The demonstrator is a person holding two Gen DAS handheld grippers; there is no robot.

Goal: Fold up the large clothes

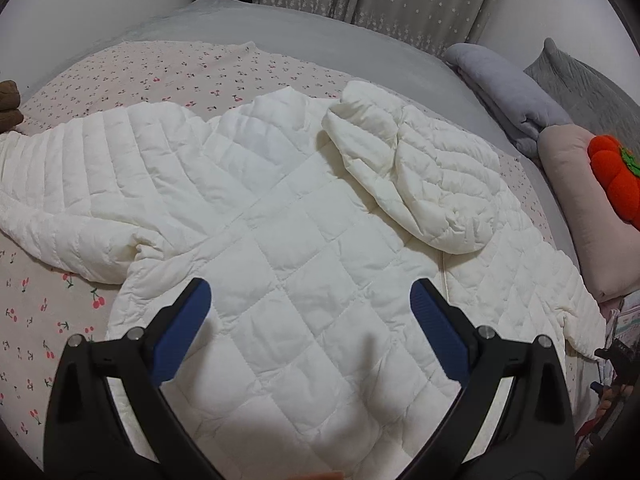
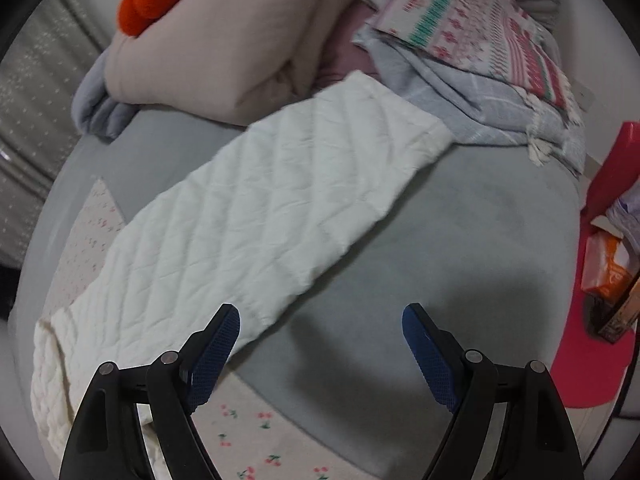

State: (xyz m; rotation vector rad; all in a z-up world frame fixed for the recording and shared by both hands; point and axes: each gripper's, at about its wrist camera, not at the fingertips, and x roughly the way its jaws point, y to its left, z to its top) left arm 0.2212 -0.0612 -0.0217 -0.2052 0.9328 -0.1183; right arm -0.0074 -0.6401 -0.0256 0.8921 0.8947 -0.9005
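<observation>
I see the white quilted jacket (image 1: pixel 304 216) spread flat across the bed (image 1: pixel 360 52), collar toward the curtained far edge. My left gripper (image 1: pixel 310 300) and right gripper (image 2: pixel 320 320) both gape, holding nothing.

Both handheld grippers point steeply downward with fingers spread wide. The left gripper (image 1: pixel 310 308) shows black arms ending in blue ribbed fingers (image 1: pixel 186 328), nothing between them and nothing pressed by either pad. The right gripper (image 2: pixel 320 340) stands likewise, its blue textured fingers (image 2: pixel 430 356) well apart, the gap between them empty.
</observation>
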